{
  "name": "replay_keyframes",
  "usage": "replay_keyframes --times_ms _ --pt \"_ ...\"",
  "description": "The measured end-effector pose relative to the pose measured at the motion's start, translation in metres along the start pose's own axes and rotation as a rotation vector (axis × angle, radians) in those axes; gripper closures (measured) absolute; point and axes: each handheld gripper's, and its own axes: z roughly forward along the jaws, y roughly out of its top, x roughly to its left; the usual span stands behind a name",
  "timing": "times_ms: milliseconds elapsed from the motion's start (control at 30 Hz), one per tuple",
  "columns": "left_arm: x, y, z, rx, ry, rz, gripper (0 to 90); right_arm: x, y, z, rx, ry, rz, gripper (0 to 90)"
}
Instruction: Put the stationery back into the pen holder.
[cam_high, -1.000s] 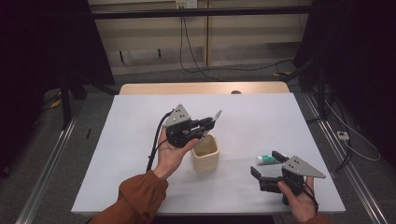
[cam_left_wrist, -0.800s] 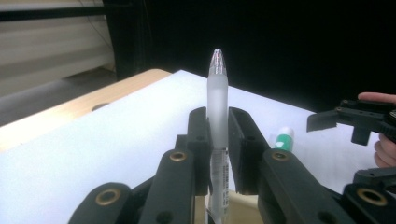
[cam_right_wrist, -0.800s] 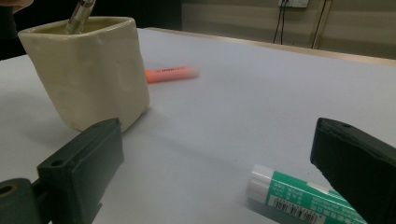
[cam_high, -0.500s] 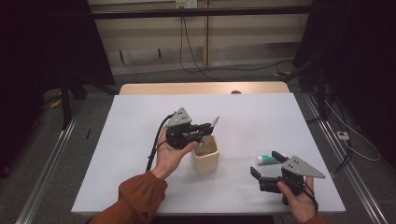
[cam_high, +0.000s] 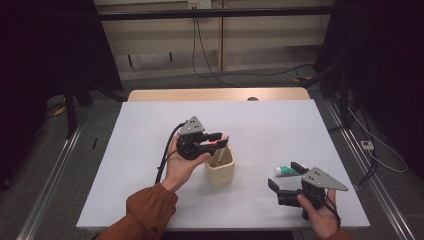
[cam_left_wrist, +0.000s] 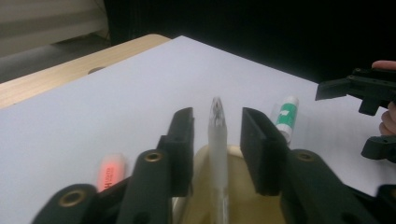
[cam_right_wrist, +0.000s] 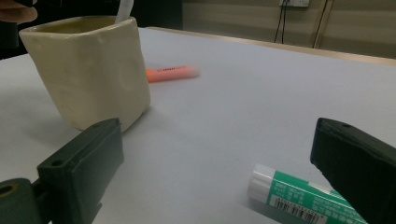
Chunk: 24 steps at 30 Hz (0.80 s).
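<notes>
A cream square cup (cam_high: 220, 169) stands mid-table. A frosted white pen (cam_left_wrist: 218, 140) stands in it, its tip up between the jaws of my left gripper (cam_left_wrist: 217, 121), which hovers over the cup's rim. Those jaws have just been opening, and a gap shows on each side of the pen, so the left gripper (cam_high: 220, 141) is open. An orange highlighter (cam_left_wrist: 110, 171) lies on the table just beyond the cup. My right gripper (cam_high: 286, 176) rests open near the front right, with a green glue stick (cam_right_wrist: 303, 196) lying between its jaws, untouched.
The white table (cam_high: 150, 130) has bare room at the left, back and right. A wooden strip (cam_high: 210, 94) borders its far edge. Black cable trails from the left gripper over the person's wrist. Dark curtains and floor rails flank the table.
The left jaws have parted from the pen, which now stands in the cup instead of being held tilted above it. The right gripper has not moved.
</notes>
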Motion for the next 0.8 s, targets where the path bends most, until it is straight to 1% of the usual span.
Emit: replay_keyframes --times_ms 100,167,233,300,400,467,533,600,667,733,800 --pt "0.000 0.002 -0.001 0.007 0.008 0.000 49.7 0.000 0.000 0.000 -0.001 -0.001 0.003 2.4" --pt "-0.001 0.003 -0.003 0.005 0.023 0.000 43.9 0.000 0.000 0.000 -0.001 -0.001 0.002 2.4" --pt "0.000 0.006 -0.005 -0.002 0.037 0.000 35.3 0.000 0.000 0.000 -0.001 -0.001 0.002 2.4" --pt "0.001 0.007 -0.008 -0.012 0.050 -0.001 30.1 0.000 0.000 0.000 -0.001 -0.001 0.002 2.4" --pt "0.004 0.010 -0.011 -0.011 0.068 -0.004 21.2 0.000 0.000 0.000 -0.001 -0.001 0.002 2.4" --pt "0.008 0.011 -0.014 -0.018 0.069 -0.017 17.1 0.000 0.000 0.000 -0.001 -0.001 0.002 2.4" --pt "0.012 0.013 -0.017 -0.018 0.054 -0.028 14.2 0.000 0.000 0.000 0.001 0.000 -0.001 2.4" --pt "0.015 0.015 -0.021 -0.026 0.065 -0.025 11.8 0.000 0.000 0.000 0.001 0.000 -0.001 2.4" --pt "0.019 0.017 -0.025 -0.023 0.072 -0.026 9.0 0.000 0.000 0.000 0.001 -0.001 -0.001 2.4" --pt "0.023 0.017 -0.027 -0.017 0.076 -0.035 6.4 0.000 0.000 0.000 0.001 -0.002 0.001 2.4" --pt "0.028 0.017 -0.030 -0.001 0.085 -0.049 6.0 0.000 0.000 0.000 0.000 -0.002 0.002 2.4"
